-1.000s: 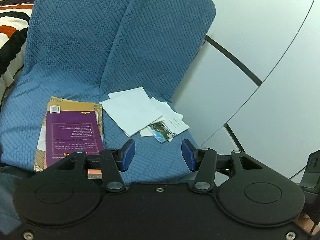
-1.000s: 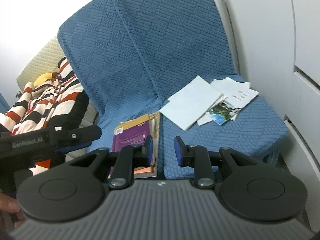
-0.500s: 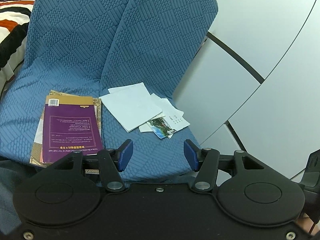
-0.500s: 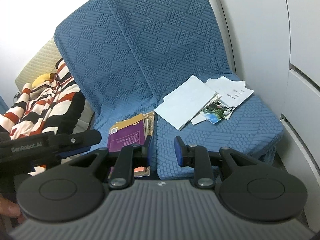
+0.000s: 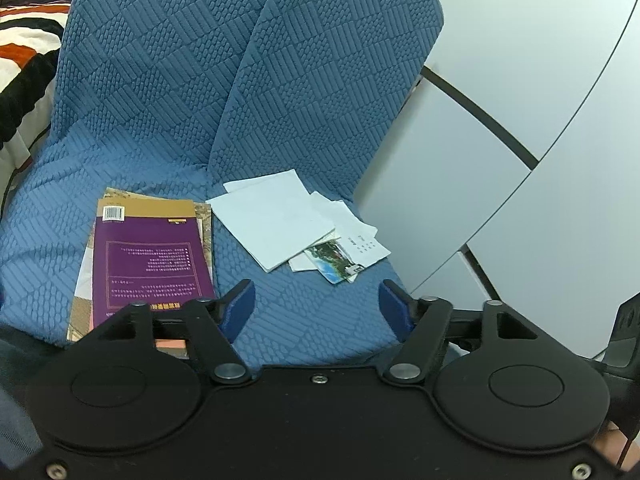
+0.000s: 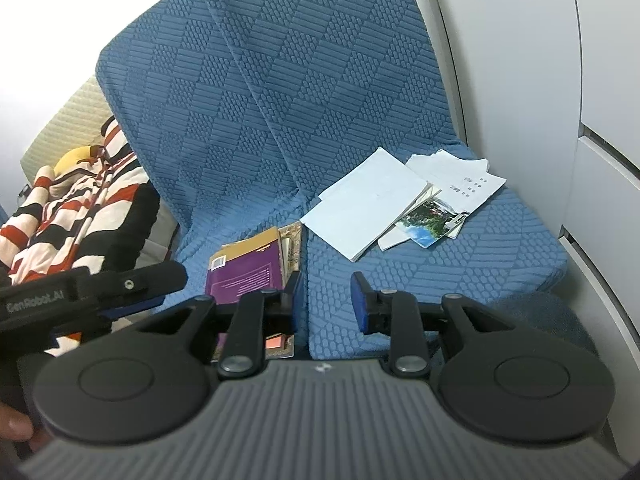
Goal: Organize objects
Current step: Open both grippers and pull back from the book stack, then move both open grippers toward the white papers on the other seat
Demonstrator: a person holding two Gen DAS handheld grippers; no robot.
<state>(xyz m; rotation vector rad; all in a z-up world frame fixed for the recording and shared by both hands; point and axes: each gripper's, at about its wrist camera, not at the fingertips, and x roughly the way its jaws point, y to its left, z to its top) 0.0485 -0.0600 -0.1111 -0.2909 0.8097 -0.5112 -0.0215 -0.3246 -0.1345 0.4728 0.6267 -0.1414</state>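
Blue quilted sofa (image 5: 168, 92) filling frame; purple book stack (image 5: 150, 256) lower left, loose white papers (image 5: 276, 220) mid-frame, unsorted. Left gripper (image 5: 318, 306) just widened, nothing between pads, likely readying a pick. Right gripper (image 6: 326, 294) narrower, released, empty.
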